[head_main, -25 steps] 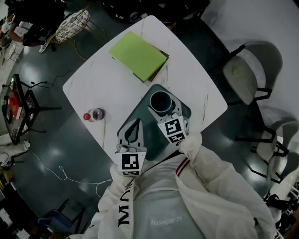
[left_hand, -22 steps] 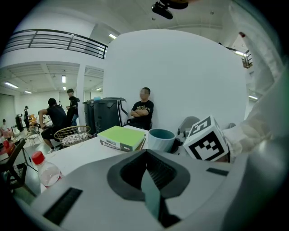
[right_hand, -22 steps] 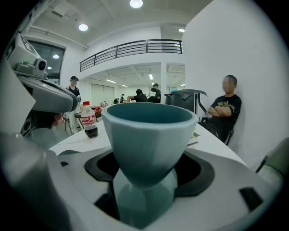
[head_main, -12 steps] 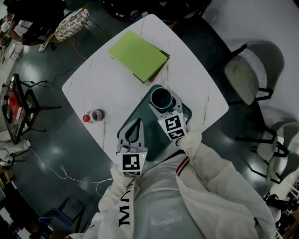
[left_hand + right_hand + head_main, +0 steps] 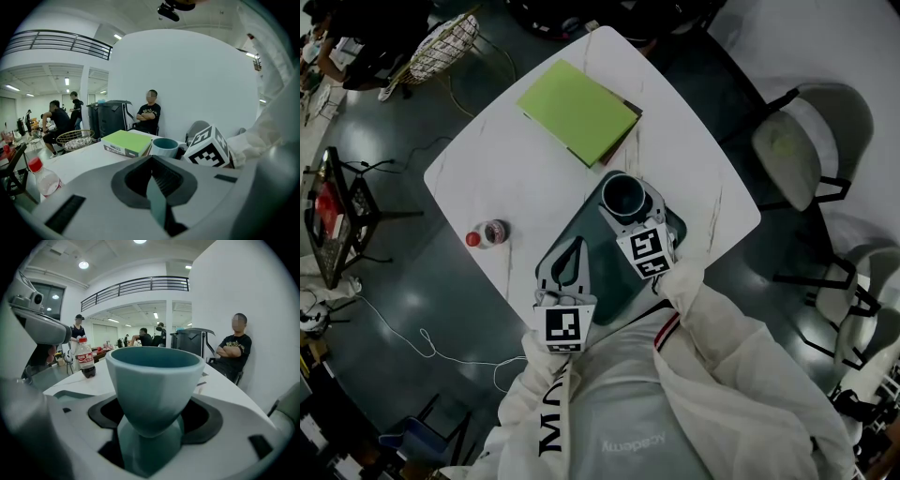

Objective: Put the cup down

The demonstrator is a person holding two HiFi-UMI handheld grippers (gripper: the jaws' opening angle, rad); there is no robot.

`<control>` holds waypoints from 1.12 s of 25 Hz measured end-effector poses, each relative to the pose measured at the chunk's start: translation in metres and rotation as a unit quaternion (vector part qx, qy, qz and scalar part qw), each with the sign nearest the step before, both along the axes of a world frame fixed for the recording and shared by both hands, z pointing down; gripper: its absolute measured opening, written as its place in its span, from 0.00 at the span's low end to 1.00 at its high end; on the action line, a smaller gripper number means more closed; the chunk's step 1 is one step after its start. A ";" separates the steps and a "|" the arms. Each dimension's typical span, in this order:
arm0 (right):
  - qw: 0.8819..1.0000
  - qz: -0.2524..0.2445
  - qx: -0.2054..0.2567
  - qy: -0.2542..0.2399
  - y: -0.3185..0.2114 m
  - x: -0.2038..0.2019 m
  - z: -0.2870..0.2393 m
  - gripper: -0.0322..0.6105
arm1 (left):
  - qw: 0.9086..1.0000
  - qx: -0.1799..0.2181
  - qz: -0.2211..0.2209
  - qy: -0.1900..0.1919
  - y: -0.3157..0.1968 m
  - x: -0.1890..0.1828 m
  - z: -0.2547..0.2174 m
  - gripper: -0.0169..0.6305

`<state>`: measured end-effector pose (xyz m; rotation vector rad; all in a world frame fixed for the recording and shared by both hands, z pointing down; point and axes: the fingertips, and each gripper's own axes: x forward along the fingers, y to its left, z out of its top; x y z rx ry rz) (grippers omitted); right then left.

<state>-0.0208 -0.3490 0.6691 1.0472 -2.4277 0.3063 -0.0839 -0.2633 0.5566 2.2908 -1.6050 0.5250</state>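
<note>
A teal cup (image 5: 623, 195) stands upright over the far end of a dark teal tray (image 5: 607, 289) on the white table (image 5: 511, 173). My right gripper (image 5: 628, 208) is shut on the cup. In the right gripper view the cup (image 5: 154, 376) fills the gap between the jaws of that gripper (image 5: 152, 406). Whether its base touches the tray I cannot tell. My left gripper (image 5: 575, 246) lies over the tray's near left part, shut, with nothing held. In the left gripper view this gripper (image 5: 151, 161) shows its jaws closed, and the cup (image 5: 164, 146) stands beyond them.
A green book (image 5: 577, 111) lies on darker ones at the table's far side. A small bottle with a red cap (image 5: 487, 232) stands near the left edge. Two chairs (image 5: 797, 141) are at the right, a wire basket (image 5: 445, 49) on the floor far left.
My right gripper has sunk a little with the cup and edged toward the far end of the tray. The left gripper has stayed where it was.
</note>
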 end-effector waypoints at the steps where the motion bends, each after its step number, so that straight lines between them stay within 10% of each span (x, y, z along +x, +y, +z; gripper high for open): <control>1: 1.000 -0.001 -0.002 0.000 0.000 -0.001 0.001 0.61 | 1.000 0.000 0.001 0.000 0.000 0.000 0.000 0.04; 28: 1.000 0.008 0.005 0.018 0.003 -0.006 0.005 0.61 | 1.000 -0.007 0.006 -0.001 0.001 0.001 0.003 0.04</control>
